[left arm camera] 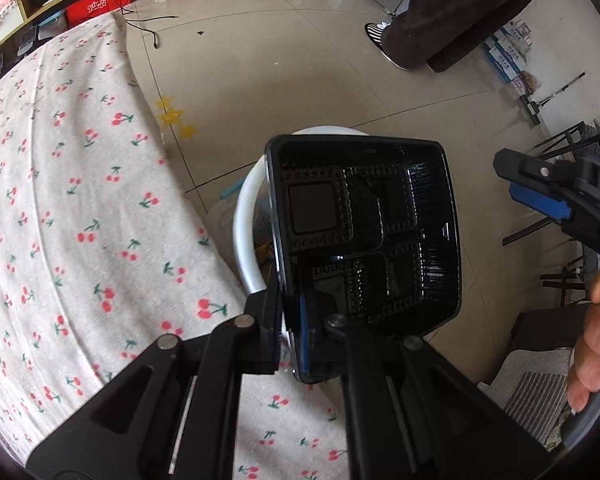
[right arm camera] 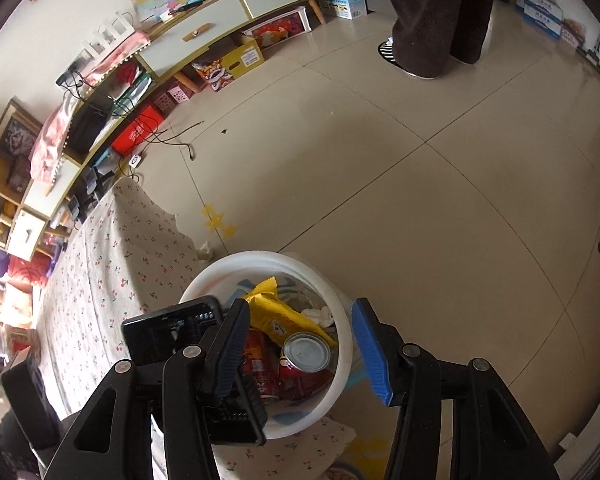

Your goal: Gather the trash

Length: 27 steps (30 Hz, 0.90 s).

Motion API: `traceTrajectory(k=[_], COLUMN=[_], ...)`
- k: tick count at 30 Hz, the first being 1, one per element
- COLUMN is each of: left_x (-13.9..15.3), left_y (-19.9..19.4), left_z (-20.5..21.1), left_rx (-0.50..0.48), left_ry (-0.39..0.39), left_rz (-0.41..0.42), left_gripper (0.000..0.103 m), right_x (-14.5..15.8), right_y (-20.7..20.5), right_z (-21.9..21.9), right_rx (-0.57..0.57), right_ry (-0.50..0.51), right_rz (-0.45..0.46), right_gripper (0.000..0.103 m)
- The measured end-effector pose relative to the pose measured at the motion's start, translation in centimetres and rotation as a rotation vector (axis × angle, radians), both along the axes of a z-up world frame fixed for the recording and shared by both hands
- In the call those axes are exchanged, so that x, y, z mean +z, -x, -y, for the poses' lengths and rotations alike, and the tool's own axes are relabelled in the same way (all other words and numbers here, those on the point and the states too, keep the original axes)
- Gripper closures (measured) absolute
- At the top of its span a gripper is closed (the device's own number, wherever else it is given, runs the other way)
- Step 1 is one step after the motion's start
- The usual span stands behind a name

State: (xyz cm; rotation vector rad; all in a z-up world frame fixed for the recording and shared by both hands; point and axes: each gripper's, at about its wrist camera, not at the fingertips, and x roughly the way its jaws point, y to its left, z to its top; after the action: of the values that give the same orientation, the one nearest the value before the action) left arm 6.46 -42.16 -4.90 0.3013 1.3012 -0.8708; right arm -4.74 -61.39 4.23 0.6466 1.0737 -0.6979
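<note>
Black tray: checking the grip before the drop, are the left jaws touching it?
Touching. In the left wrist view the left gripper is shut on the black tray: its jaws clamp the near rim, over the white bin.

Beige tiled floor point(right arm camera: 420, 160), white drawer cabinet point(right arm camera: 228, 12), cherry-print cloth point(left arm camera: 80, 200)

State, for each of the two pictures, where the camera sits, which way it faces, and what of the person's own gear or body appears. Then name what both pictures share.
Left wrist: on the left tongs, facing steeply down at the black tray they clamp over the white bin; right tongs and fingers at the edge.
Right wrist: on the right tongs, open, facing down into the bin holding a can.
Shared: tray, bin, cherry-print cloth.
</note>
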Motion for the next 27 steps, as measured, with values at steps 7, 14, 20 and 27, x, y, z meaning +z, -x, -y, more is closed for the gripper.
traceTrajectory(k=[7,14,20,27], left_x=[-0.5,1.4,2.5,4.2], left_y=[0.5,0.4,-0.5,-0.1], left_z=[1.3,-3.0,-8.0,-14.7], left_rx=[0.02,0.05,0.149,0.262], left_ry=[0.024,0.034,0.0,-0.039], left_rz=[-0.027,0.025,0.075,0.148], left_gripper=[0.055,0.054,0.043,0.034], right_x=[0.3,0.4,0.2,1.5], right_y=[-0.2,-1.7,-3.6,-4.9], right_z=[-0.4,-2.5,-7.1,-15.5], right_rx=[0.026,0.106,0.238,0.424], right_ry=[-0.007,0.0,0.015,0.079], right_rz=[0.021,0.012,-0.02,-0.002], right_gripper=[0.049,0.048,0.045,0.039])
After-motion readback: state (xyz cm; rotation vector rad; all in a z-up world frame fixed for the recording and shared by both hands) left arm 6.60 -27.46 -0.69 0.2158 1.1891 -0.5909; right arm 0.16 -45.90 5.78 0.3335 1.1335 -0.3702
